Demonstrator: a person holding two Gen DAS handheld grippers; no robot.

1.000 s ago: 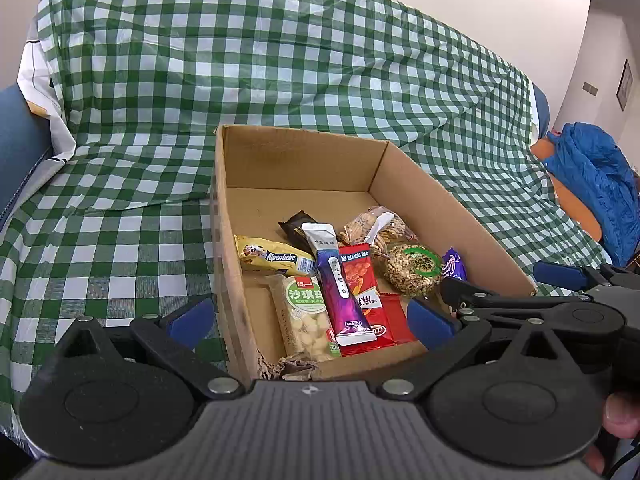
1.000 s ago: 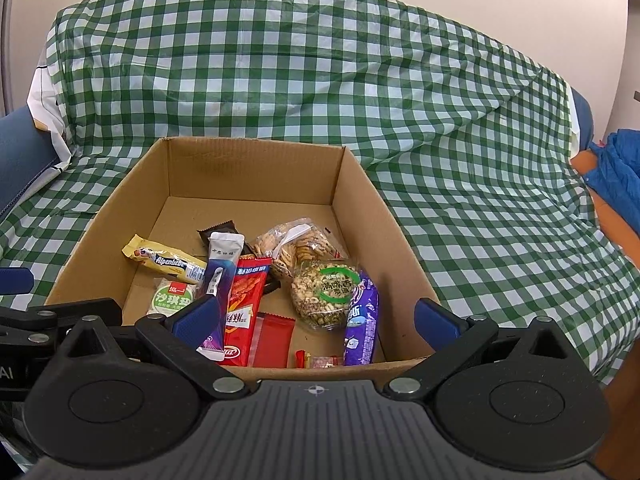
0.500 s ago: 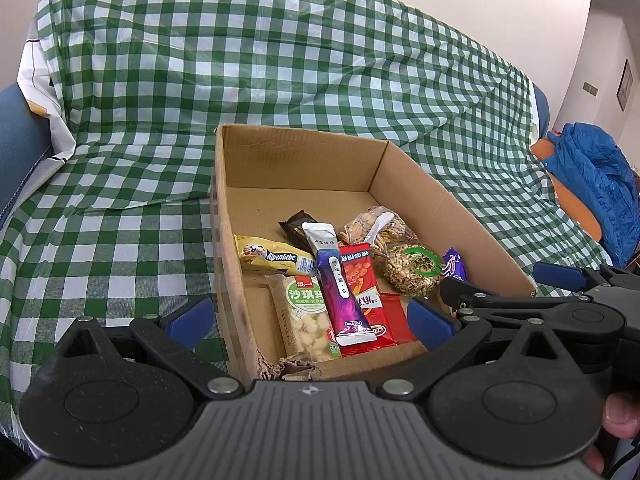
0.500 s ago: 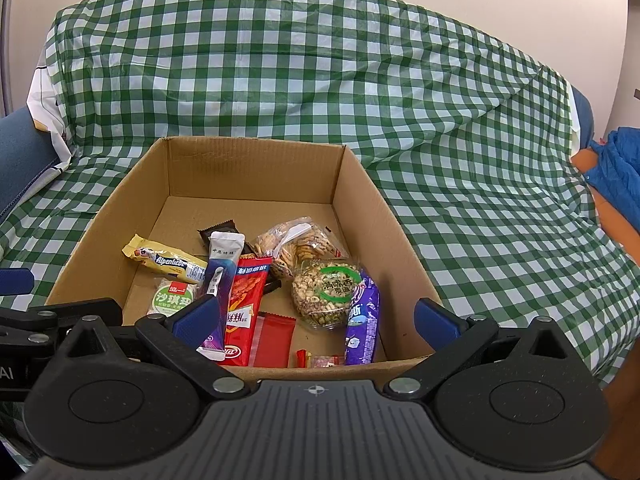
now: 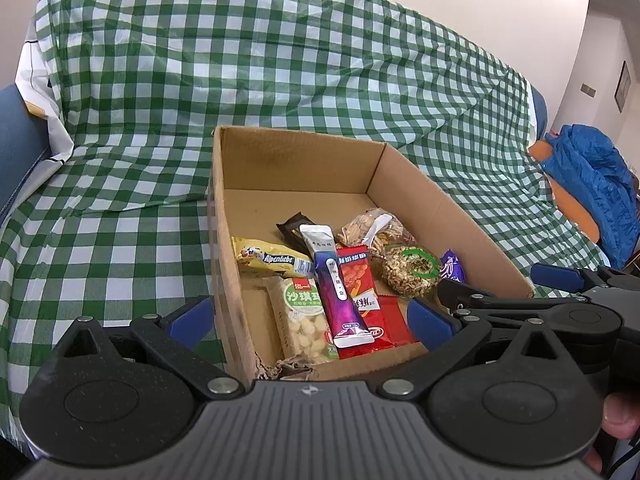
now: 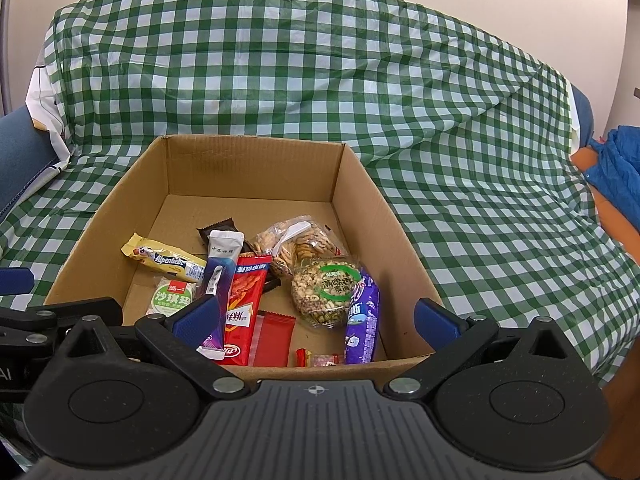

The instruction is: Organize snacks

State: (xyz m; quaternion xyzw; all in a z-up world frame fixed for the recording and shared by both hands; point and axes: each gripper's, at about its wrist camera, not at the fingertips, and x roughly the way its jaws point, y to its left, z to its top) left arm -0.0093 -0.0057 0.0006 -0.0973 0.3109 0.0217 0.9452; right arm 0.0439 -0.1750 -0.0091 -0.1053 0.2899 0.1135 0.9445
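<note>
An open cardboard box (image 5: 448, 208) (image 6: 360, 184) sits on a green checked cloth and holds several snack packs: a yellow Alpenliebe bar (image 5: 272, 258) (image 6: 168, 258), a purple-white sachet (image 5: 338, 292) (image 6: 218, 276), a red pack (image 5: 360, 284) (image 6: 246, 296), a round nut cake with a green label (image 5: 412, 270) (image 6: 326, 290), a clear cookie bag (image 6: 298, 240) and a purple wrapper (image 6: 362, 326). My left gripper (image 5: 308, 318) hovers open at the box's near edge. My right gripper (image 6: 316, 316) is open too, just before the front wall, holding nothing.
The green checked cloth (image 5: 120, 240) (image 6: 500, 220) drapes a sofa with blue arms (image 5: 18, 148). A blue jacket (image 5: 596, 184) lies on an orange seat at the right. The right gripper (image 5: 560, 280) shows in the left wrist view, beside the box's right corner.
</note>
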